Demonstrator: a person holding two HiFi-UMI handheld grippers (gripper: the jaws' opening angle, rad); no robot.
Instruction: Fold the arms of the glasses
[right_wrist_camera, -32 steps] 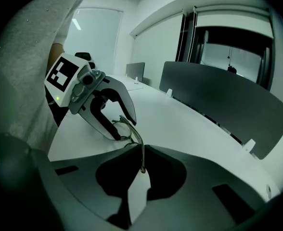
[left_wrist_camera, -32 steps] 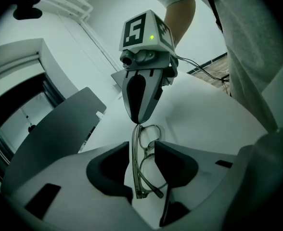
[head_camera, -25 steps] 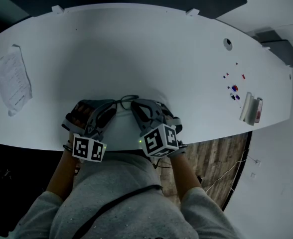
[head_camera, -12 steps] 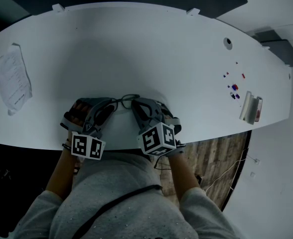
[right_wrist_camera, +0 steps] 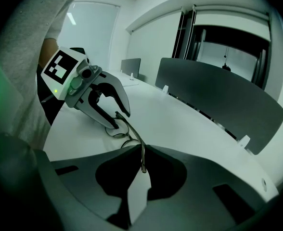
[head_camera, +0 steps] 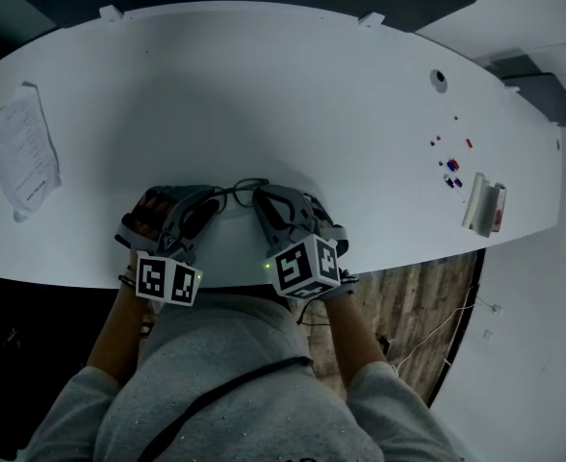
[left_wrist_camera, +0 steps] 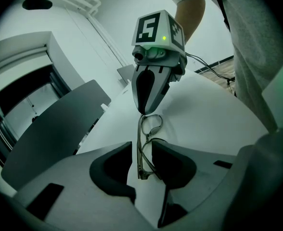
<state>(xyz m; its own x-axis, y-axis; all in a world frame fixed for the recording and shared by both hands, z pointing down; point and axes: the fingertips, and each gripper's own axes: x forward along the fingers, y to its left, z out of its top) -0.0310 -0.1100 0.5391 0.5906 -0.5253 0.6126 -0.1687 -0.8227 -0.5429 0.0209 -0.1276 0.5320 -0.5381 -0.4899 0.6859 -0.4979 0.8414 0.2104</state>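
A sheet of paper (head_camera: 21,152) lies at the far left of the white counter (head_camera: 293,94), well apart from the work at the near edge, lower centre of the head view. There the left tongs (left_wrist_camera: 141,150), which have just been closing, stand partly apart. One thin end of the glasses (left_wrist_camera: 148,131) runs between their pads, with a gap showing on the left pad's side. The glasses stretch between the two tools, largely covered from above by the tongs' bodies and marker cubes. Whether they rest on the surface cannot be told. The right tongs (right_wrist_camera: 142,150) are clamped on the opposite end of the frame. At far right, small coloured bits (head_camera: 450,169) and a pale packet (head_camera: 485,210) sit near the counter's rim.
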